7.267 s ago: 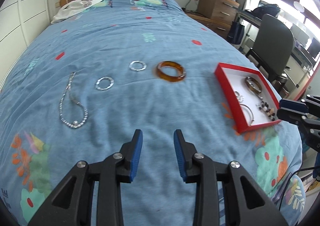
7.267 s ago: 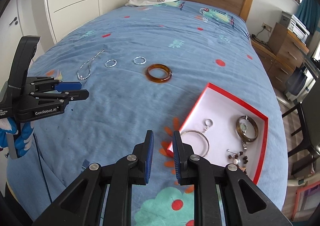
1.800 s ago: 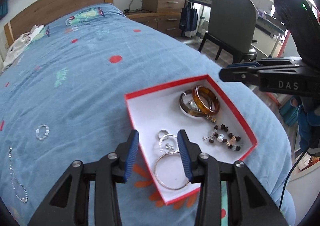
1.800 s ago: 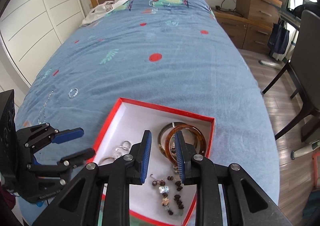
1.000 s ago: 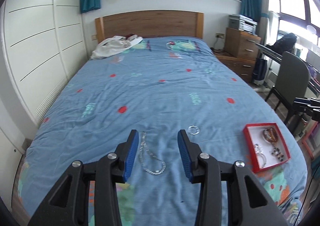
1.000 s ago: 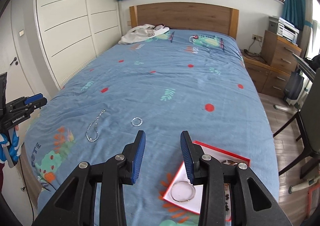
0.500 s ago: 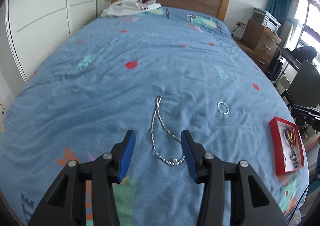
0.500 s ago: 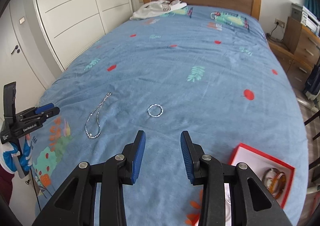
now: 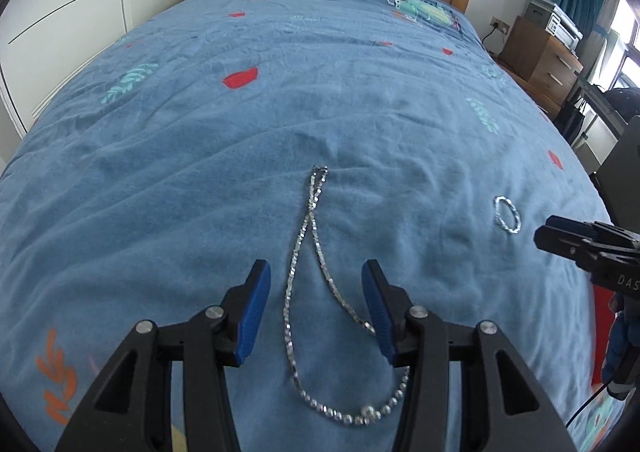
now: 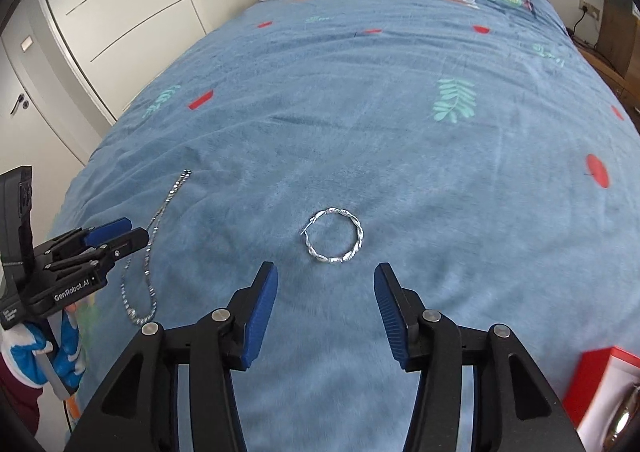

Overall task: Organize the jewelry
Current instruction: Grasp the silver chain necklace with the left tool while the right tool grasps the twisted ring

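two pieces left on the bed, rest looks boxed
left gripper (image 9: 316,302) fingers released, straddling necklace (image 9: 308,284); right gripper (image 10: 325,306) fingers opening, empty, just short of twisted ring (image 10: 333,236); red box (image 10: 596,388) at right.

Blue bed (image 9: 360,99) — white wardrobe (image 10: 132,7)
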